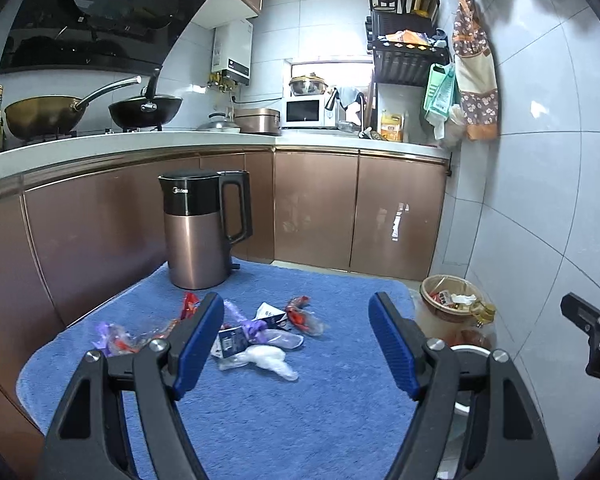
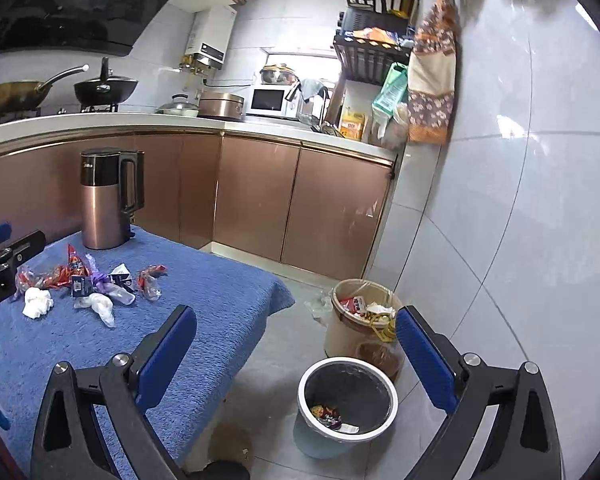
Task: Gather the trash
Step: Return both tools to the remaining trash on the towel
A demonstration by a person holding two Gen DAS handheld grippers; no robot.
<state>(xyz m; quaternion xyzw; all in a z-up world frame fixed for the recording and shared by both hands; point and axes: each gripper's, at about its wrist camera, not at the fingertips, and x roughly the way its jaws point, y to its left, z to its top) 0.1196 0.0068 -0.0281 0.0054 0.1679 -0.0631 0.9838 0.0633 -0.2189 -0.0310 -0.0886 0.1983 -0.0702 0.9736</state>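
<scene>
Two black grippers with blue finger pads hang above a blue terry-cloth-covered table (image 2: 220, 292), both with jaws spread wide and nothing between them: the left gripper (image 1: 296, 336) over the table's middle, the right gripper (image 2: 296, 344) past its edge, above the floor.

The landmark is a copper-and-black electric kettle (image 1: 204, 228) at the table's far end; small pale lettering on its black band looks like "Midea". Just in front of the kettle lies the trash: a loose scatter of red, purple and clear plastic wrappers (image 1: 260, 328), one dark sachet with a barcode-like label too small to read, and crumpled white tissues (image 2: 38, 302) at the scatter's near side.

On the grey tiled floor, well to the right of the kettle and off the table's corner, stands a white-rimmed grey waste bin (image 2: 348, 404) with a few wrappers at its bottom. Beyond it is a beige bin (image 2: 364, 320), nearly full.

Behind the kettle run copper-fronted cabinets (image 1: 316, 204) under a white countertop (image 1: 140, 144). On it are two woks (image 1: 96, 112) on a hob, a white microwave (image 1: 306, 112) and a black dish rack. "AI" shows on the left gripper's body in the right wrist view.
</scene>
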